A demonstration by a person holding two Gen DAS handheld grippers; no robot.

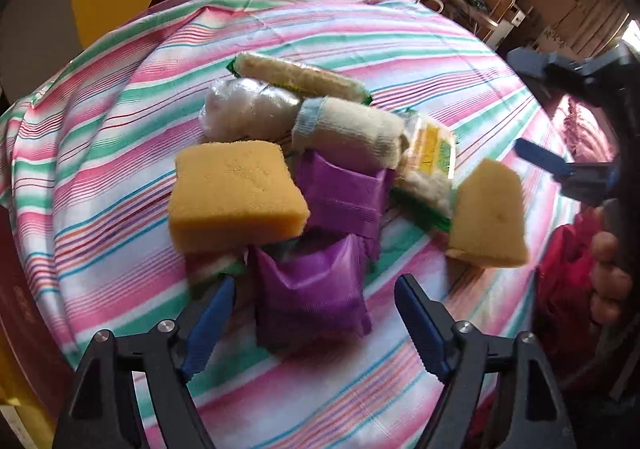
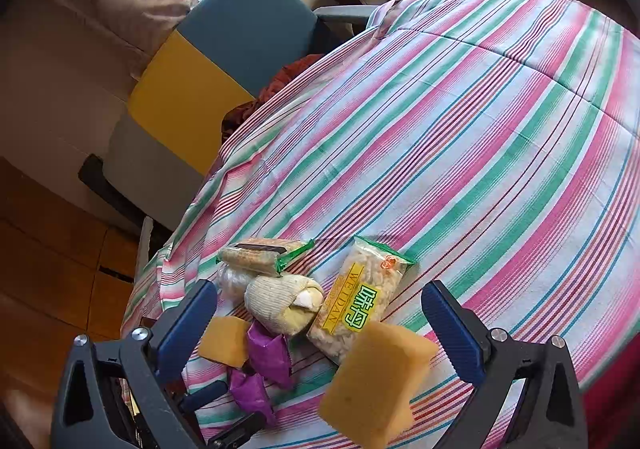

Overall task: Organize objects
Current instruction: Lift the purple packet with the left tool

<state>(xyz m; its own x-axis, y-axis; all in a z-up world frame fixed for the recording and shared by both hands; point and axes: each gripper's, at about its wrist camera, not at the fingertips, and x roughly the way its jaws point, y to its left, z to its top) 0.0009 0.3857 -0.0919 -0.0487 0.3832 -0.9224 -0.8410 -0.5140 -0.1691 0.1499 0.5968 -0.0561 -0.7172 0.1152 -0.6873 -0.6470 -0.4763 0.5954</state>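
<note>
A heap of small things lies on the striped cloth [image 1: 120, 137] that covers the surface. Taking the rolled sock [image 1: 352, 133] as landmark: a clear-wrapped bundle [image 1: 248, 113] touches it on the left, and a long green-edged snack bar [image 1: 300, 79] lies just behind both. A yellow-labelled snack bag [image 2: 356, 309] leans against the sock's right end. In front of the sock sit two purple packets [image 1: 344, 193], the nearer one [image 1: 312, 289] lying between the left gripper's [image 1: 316, 325] fingers, which are spread wide and hold nothing. A sponge [image 1: 236, 193] rests left of the packets, atop the heap. A second sponge [image 1: 490, 215] stands tilted to the right of the snack bag, blurred. The right gripper [image 2: 320, 325] is also spread wide with nothing between its fingers; that sponge shows in front of it, untouched by either finger.
</note>
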